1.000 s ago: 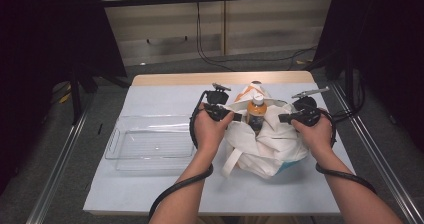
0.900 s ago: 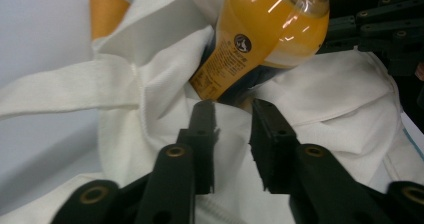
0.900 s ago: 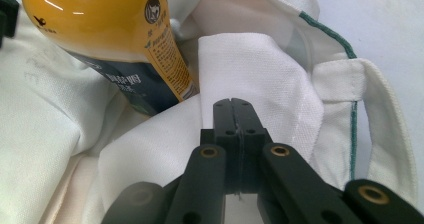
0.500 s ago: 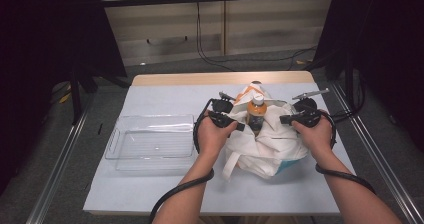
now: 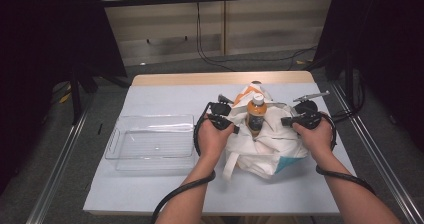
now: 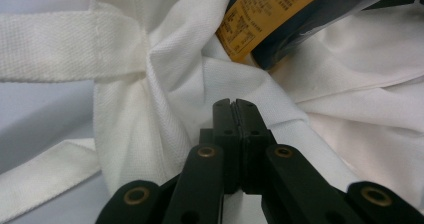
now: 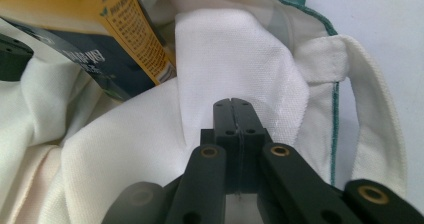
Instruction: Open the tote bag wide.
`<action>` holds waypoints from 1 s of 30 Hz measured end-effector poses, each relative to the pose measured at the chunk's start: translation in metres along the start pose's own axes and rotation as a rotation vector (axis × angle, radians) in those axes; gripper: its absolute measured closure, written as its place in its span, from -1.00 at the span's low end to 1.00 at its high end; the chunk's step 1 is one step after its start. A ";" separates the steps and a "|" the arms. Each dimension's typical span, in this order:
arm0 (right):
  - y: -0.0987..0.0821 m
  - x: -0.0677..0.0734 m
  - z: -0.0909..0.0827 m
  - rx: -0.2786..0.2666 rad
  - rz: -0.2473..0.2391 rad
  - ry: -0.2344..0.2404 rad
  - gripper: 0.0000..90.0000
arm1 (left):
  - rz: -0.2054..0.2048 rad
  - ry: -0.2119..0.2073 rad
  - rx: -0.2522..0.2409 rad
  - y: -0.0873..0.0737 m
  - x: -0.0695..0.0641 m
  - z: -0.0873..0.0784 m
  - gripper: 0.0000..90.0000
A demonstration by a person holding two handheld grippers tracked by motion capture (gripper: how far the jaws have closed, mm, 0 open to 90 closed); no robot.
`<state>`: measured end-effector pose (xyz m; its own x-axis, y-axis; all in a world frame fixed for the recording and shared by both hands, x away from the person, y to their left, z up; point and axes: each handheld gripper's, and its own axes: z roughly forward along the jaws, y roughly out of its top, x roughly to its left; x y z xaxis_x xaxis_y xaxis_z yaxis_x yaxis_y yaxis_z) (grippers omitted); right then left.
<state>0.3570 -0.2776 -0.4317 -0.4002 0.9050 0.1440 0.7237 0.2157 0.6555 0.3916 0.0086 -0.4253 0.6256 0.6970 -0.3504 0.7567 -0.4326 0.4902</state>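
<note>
Both hand-held grippers, left (image 5: 235, 129) and right (image 5: 283, 121), had just clenched on folds of the soft white cloth tote bag (image 5: 267, 151), at counter (image 5: 150, 194) centre, three o'clock of the clear plastic tray (image 5: 150, 144). Limp fabric would sag; the upright orange-labelled bottle (image 5: 256, 115) inside felt heavier, so gripping the rim suited.

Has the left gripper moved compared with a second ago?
Yes. The left gripper has shifted right, away from the clear tray and in against the white bag, its jaws just closing on the cloth.
</note>
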 end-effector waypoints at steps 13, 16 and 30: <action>-0.008 -0.004 0.007 0.002 0.022 0.011 1.00 | -0.043 0.030 0.032 -0.008 0.007 0.005 0.98; -0.009 -0.005 0.008 -0.001 0.020 0.016 1.00 | -0.053 0.037 0.020 -0.011 0.008 0.008 0.98; -0.018 -0.005 0.011 -0.011 0.036 0.020 1.00 | -0.033 0.028 -0.003 -0.018 0.010 0.012 0.98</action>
<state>0.3519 -0.2821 -0.4526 -0.3850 0.9047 0.1823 0.7315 0.1787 0.6580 0.3869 0.0165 -0.4475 0.5946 0.7268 -0.3437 0.7762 -0.4076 0.4810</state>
